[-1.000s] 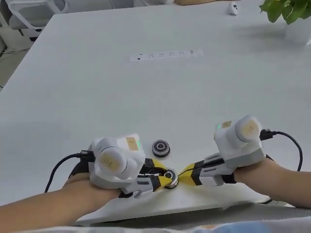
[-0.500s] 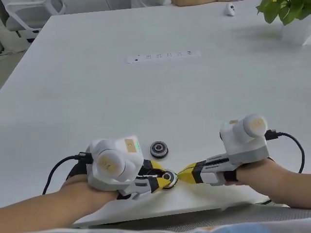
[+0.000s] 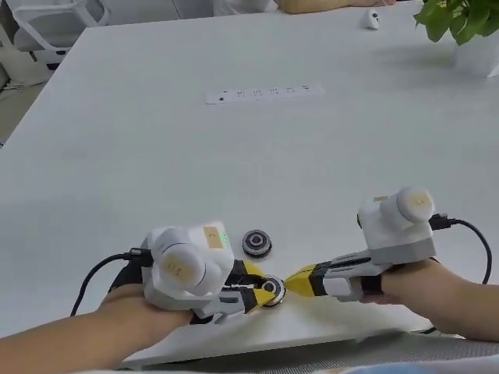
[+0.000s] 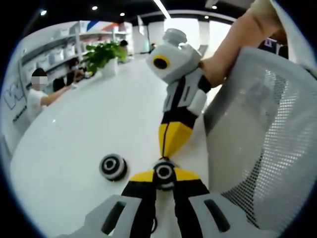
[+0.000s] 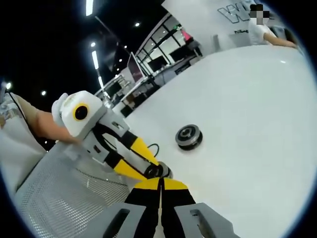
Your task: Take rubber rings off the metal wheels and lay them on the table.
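Wheel point(image 4: 164, 171) clamped in left hand-held gripper point(image 4: 164, 175)

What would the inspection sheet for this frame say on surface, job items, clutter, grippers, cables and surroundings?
Surface: white table, flat and clean-looking.
Job's things: held wheel at the near edge; second wheel lying on the table beside it, dark ring on.
Clutter: power strip; small white object at the far edge.
Grippers: left gripper shut on the held wheel; right gripper shut, tips against that wheel.
Cables: black cable behind the left gripper, another behind the right.
Surroundings: potted plant; mesh chair back.
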Demonstrator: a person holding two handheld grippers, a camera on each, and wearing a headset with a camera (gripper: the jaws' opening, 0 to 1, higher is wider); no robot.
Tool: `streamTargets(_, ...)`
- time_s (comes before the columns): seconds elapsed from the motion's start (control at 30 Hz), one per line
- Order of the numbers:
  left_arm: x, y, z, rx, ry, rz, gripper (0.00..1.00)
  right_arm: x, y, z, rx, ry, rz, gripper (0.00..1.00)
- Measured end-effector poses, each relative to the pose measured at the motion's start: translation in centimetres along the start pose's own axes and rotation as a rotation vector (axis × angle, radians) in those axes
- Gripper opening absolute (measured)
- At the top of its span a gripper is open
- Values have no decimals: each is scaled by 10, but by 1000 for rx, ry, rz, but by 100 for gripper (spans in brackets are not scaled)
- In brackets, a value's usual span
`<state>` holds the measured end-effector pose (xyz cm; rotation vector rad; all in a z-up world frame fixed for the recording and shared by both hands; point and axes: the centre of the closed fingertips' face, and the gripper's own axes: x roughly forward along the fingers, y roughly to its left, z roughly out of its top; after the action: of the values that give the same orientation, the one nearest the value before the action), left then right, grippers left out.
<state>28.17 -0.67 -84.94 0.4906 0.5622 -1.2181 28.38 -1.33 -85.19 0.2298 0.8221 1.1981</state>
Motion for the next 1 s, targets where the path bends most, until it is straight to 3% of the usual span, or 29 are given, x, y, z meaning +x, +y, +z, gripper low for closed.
streamTargets(0.33,-1,-4,4,5,1,0,12,1,3,1,12,-11,22,0)
streamTargets(1.0,2,3,-3,8,1,-4,12,5,10,2,1,-9,59,0)
